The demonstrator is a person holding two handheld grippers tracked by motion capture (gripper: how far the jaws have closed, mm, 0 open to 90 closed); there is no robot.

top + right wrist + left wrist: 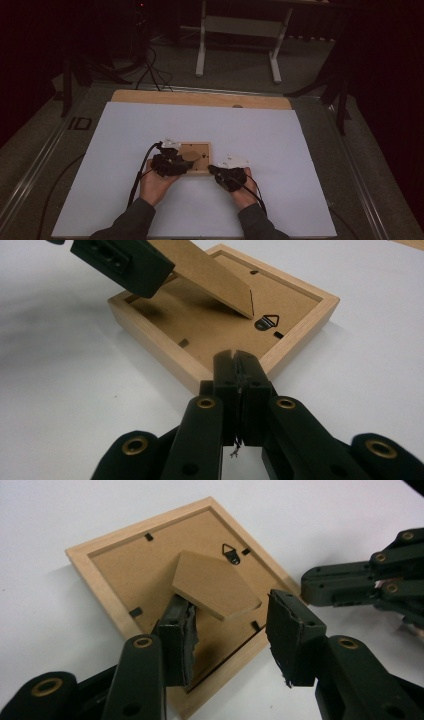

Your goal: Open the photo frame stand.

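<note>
A wooden picture frame [165, 605] lies face down on the white tabletop [125, 145], a little toward the person's side of the middle, its brown backing board up. I can read no writing, brand or label anywhere on it. The frame's shallow recess holds that backing board, pinned by small black tabs along the inner edge, with a dark metal hanger [230, 552] near one side. A brown easel stand [215, 585] is lifted up at an angle from the board, one end raised clear of it. The left gripper [230, 630] is over the frame, its jaws parted about halfway with the raised end of the stand between them; the pads do not press on it, though one pad sits just beside its edge. The right gripper [239, 385] rests at the frame's near corner, jaws closed together on nothing, their tips touching or just beside the wooden rim. The person's hands and dark sleeves come in from the near edge.
</note>
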